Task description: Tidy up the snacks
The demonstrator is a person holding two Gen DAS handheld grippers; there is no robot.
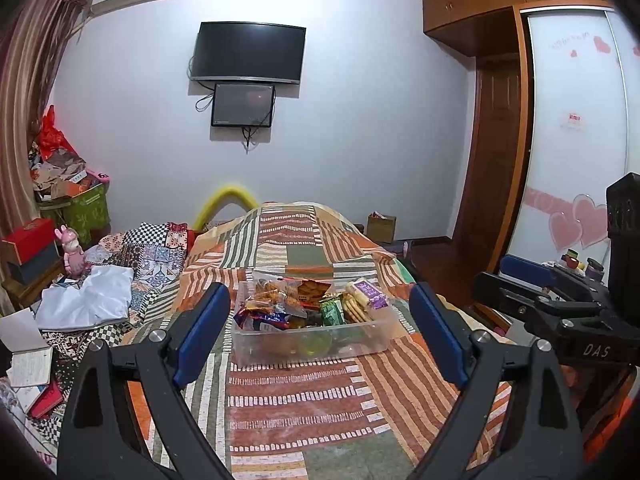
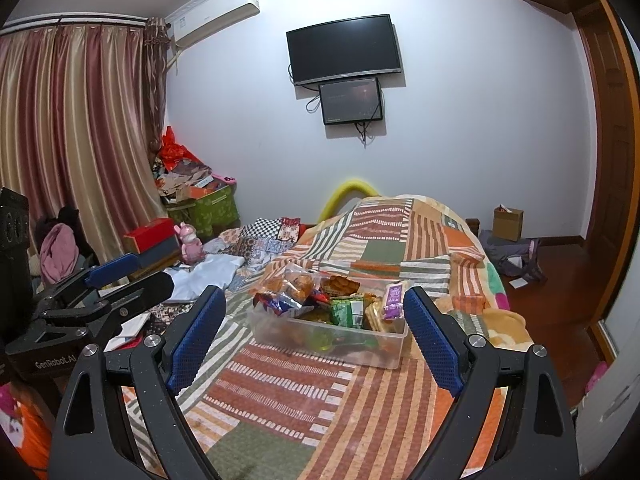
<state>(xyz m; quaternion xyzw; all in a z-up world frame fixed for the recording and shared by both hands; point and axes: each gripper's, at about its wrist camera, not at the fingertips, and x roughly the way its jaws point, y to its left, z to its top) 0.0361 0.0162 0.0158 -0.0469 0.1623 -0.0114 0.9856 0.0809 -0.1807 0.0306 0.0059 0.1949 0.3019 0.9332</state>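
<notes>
- On the bed (image 1: pixel 304 392), a clear plastic bin (image 1: pixel 312 340) is set upon a striped patchwork quilt (image 2: pixel 280 392), roughly central between the two grippers
- Snack packets are held in the bin (image 2: pixel 332 338): orange-brown crisps packets (image 1: pixel 276 294) at the far left, a green packet (image 1: pixel 331 311) near the middle, and a biscuit sleeve with a purple label (image 1: pixel 366 294) at the right end
- Several packets are seen to rise above the bin rim; further items lie at the bottom, blurred through the wall and not identifiable
- The left gripper (image 1: pixel 320 324) is held short of the bin, its blue-padded fingers (image 1: pixel 202 328) spread wide and released; nothing is gripped, and the bin is framed between them without contact
- The right gripper (image 2: pixel 314 328) is likewise held short of the bin, fingers (image 2: pixel 434 336) spread apart and released, nothing gripped
- Each gripper is visible at the edge of the other's view: the right gripper (image 1: pixel 532 284) at the right margin, the left gripper (image 2: pixel 120 276) at the left margin
- Beyond the bed, a wall-mounted television (image 1: pixel 248 52) with a smaller screen (image 1: pixel 243 105) beneath it is seen on the far wall
- To the left of the bed, a pink rabbit figure (image 1: pixel 72 250), a red box (image 1: pixel 30 238) and striped curtains (image 2: pixel 76 128) are visible; a wooden wardrobe (image 1: pixel 500 120) stands at the right
</notes>
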